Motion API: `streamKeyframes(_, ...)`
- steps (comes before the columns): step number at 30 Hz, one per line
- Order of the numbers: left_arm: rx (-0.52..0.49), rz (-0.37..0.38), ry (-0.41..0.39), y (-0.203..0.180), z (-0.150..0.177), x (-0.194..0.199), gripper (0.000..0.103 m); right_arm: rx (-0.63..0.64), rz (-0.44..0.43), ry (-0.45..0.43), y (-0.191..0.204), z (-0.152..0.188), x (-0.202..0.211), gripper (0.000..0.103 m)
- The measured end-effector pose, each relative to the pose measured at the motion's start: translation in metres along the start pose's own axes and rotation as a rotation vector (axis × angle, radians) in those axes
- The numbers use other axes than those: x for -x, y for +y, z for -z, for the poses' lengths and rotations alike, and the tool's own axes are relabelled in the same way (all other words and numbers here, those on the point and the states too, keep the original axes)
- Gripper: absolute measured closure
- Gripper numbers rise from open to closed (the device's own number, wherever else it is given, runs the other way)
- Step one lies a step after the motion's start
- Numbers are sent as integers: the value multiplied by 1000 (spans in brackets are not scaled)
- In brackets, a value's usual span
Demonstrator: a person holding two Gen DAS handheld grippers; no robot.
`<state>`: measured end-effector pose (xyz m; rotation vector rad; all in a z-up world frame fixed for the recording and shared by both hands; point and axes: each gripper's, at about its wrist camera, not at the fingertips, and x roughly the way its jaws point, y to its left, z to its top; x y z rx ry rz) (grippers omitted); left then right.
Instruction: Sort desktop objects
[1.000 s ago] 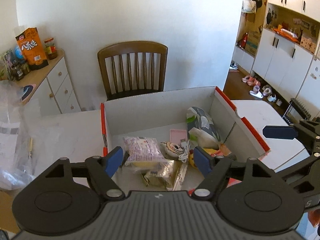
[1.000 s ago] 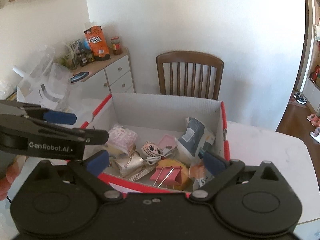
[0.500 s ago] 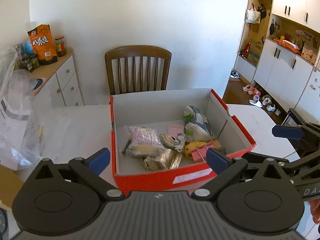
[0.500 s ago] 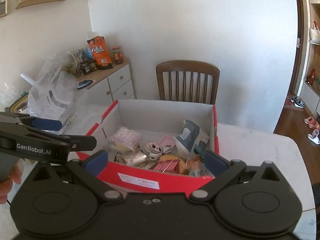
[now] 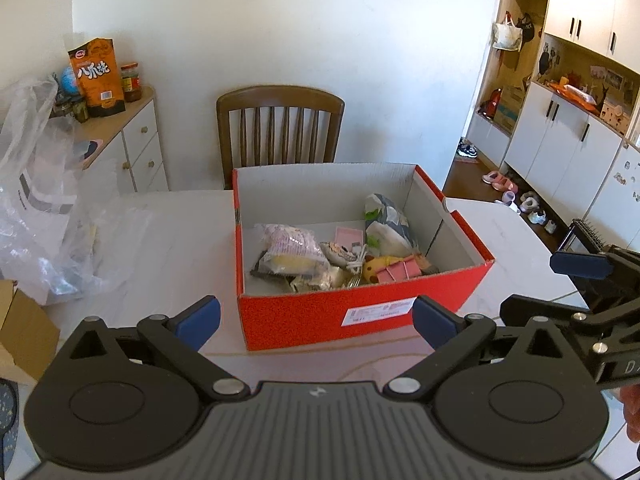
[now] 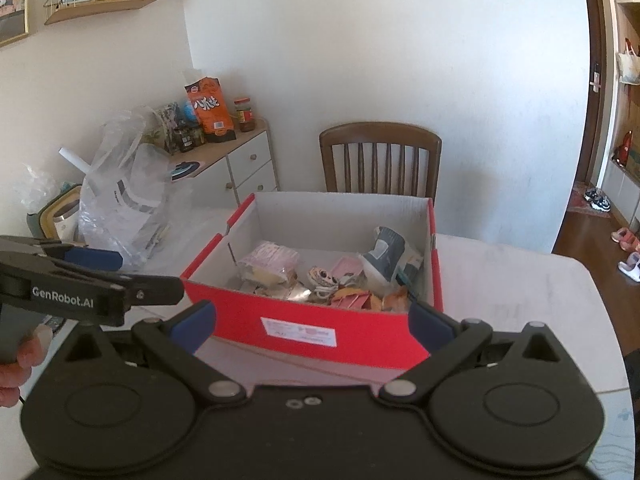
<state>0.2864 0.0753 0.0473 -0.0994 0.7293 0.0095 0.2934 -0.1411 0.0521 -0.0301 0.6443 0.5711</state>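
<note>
A red cardboard box point(image 5: 360, 316) stands on the white table point(image 5: 168, 240); it also shows in the right wrist view point(image 6: 312, 332). Inside lie a pale snack packet point(image 5: 288, 248), a grey-blue packet point(image 5: 388, 224), a pink binder clip point(image 5: 400, 270), a small pink card point(image 5: 348, 236) and a round toy with a white cable point(image 5: 344, 252). My left gripper point(image 5: 316, 320) is open and empty, in front of the box. My right gripper point(image 6: 312, 324) is open and empty, also in front of the box, to the right of the left one.
A wooden chair point(image 5: 280, 132) stands behind the table. Clear plastic bags point(image 5: 40, 208) lie on the table's left, with a cardboard box corner point(image 5: 20, 336) at the left edge. A white drawer cabinet point(image 5: 132, 148) with jars and an orange packet stands at the back left.
Both grippers have drawn back and up from over the box; its red front wall has come into view. Both stay open and empty.
</note>
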Motion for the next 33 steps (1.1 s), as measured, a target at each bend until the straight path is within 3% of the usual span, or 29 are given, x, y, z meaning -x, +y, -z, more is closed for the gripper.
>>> streamKeyframes(18, -35, -6, 35, -2, 23, 9, 0, -34, -5, 32, 2, 28, 15, 1)
streamKeyframes(33, 2, 4, 70, 7, 30, 4, 0, -73, 14, 53, -3, 42, 15, 1)
